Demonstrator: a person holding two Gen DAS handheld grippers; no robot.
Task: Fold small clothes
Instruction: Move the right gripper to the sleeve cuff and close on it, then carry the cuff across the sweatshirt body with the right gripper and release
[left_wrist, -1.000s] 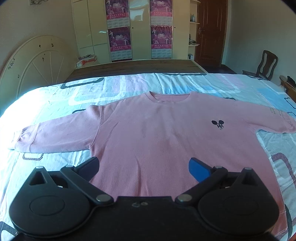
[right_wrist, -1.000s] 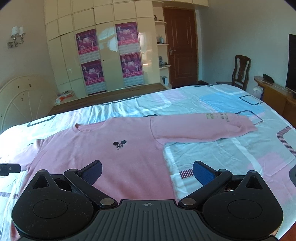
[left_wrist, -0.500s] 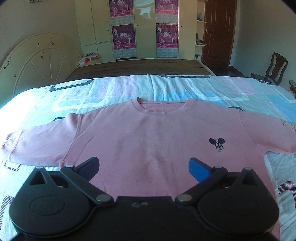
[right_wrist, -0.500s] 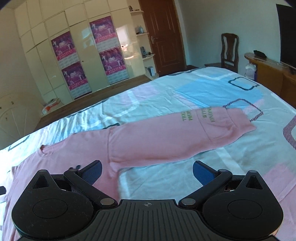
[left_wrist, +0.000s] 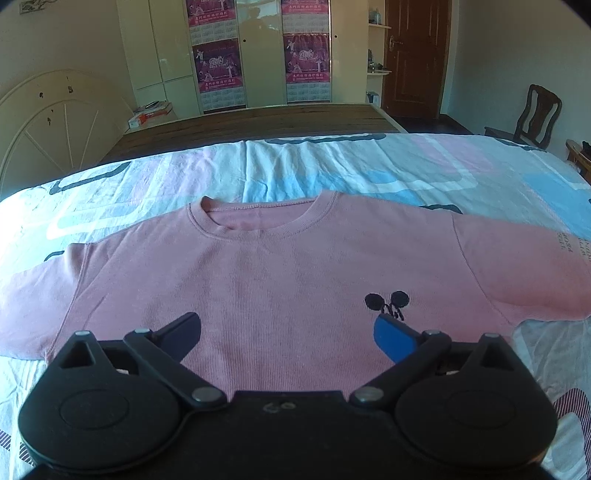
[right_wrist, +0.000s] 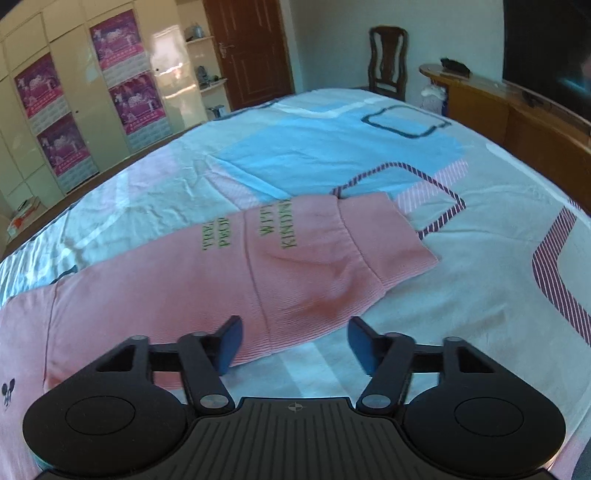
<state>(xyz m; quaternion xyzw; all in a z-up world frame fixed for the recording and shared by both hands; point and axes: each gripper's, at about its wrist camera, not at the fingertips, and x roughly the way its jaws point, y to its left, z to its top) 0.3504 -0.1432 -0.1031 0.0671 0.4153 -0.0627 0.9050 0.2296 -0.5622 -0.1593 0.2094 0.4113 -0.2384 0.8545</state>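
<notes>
A pink long-sleeved sweatshirt (left_wrist: 280, 273) lies flat, front up, on the bed, collar away from me, a small black mouse logo (left_wrist: 386, 304) on its chest. My left gripper (left_wrist: 286, 334) hangs open above the chest, nothing between its fingers. In the right wrist view the sweatshirt's sleeve (right_wrist: 258, 266) with green lettering stretches out to its cuff (right_wrist: 384, 240). My right gripper (right_wrist: 293, 345) hovers over the sleeve's lower edge near the cuff, its jaws closing, the pads pressing on nothing.
The bed sheet (right_wrist: 369, 147) has blue, pink and striped patches. A wooden chair (right_wrist: 388, 62) and a low wooden cabinet (right_wrist: 517, 107) stand to the right. A wardrobe with posters (left_wrist: 258, 51), a door (left_wrist: 415, 55) and a white headboard (left_wrist: 48, 122) are beyond.
Both grippers have moved closer to the sweatshirt. The right one swung right from the body to the sleeve's cuff end and its jaws have narrowed. The left one drew nearer the chest.
</notes>
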